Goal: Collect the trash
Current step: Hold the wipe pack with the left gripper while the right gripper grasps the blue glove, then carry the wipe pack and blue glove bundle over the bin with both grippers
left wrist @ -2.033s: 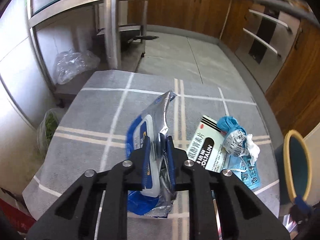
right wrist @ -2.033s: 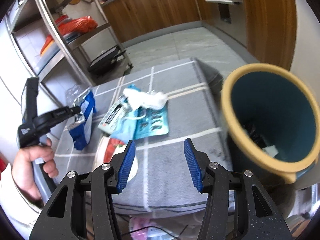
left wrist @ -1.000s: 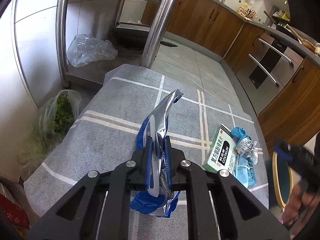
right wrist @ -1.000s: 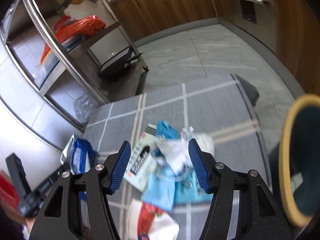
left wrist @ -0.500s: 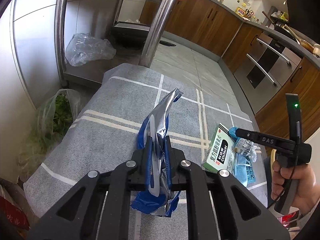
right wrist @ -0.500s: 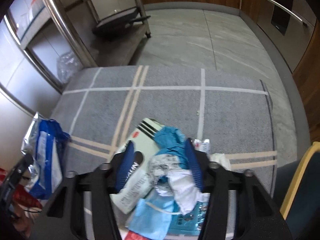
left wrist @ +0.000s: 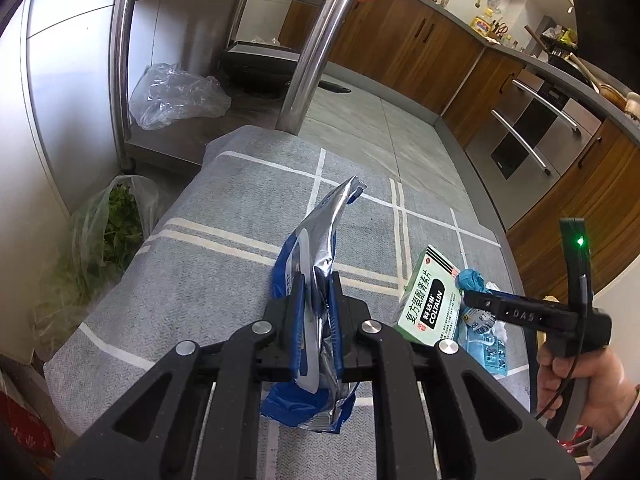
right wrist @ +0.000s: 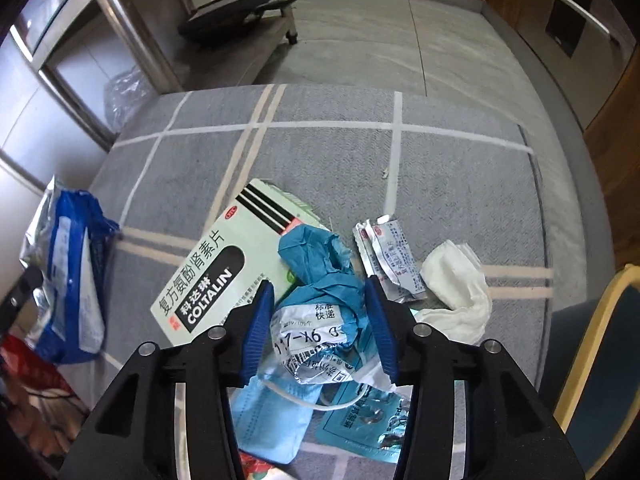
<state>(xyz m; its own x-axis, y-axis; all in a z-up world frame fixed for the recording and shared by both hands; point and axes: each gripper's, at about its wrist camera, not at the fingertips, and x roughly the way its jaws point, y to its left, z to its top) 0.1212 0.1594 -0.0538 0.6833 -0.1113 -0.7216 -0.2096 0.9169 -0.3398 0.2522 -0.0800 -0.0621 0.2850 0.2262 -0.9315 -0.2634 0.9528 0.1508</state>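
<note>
My left gripper point(left wrist: 316, 280) is shut on a blue and silver snack bag point(left wrist: 320, 232), held upright above the grey checked cloth point(left wrist: 224, 264). My right gripper point(right wrist: 318, 292) points steeply down at the trash pile. A crumpled teal wrapper with a white shipping label point(right wrist: 320, 280) fills the gap between its blue pads, which touch it on both sides while the jaws are opening slightly. Under the wrapper lie a green COLTALIN medicine box point(right wrist: 224, 268), a light blue face mask point(right wrist: 268, 420) and a teal blister pack point(right wrist: 368, 420). The left wrist view shows the box point(left wrist: 430, 300) too.
A foil sachet point(right wrist: 388, 252) and a white tissue point(right wrist: 460, 288) lie right of the wrapper. The yellow-rimmed teal bin point(right wrist: 592, 344) stands past the table's right edge. A steel rack leg point(left wrist: 316, 48), plastic bags point(left wrist: 176, 96) and a bag of greens point(left wrist: 104, 236) stand at the left.
My right gripper has come down over the pile and tipped downward, and its jaws have narrowed around the crumpled teal wrapper. My left gripper has kept still with the snack bag.
</note>
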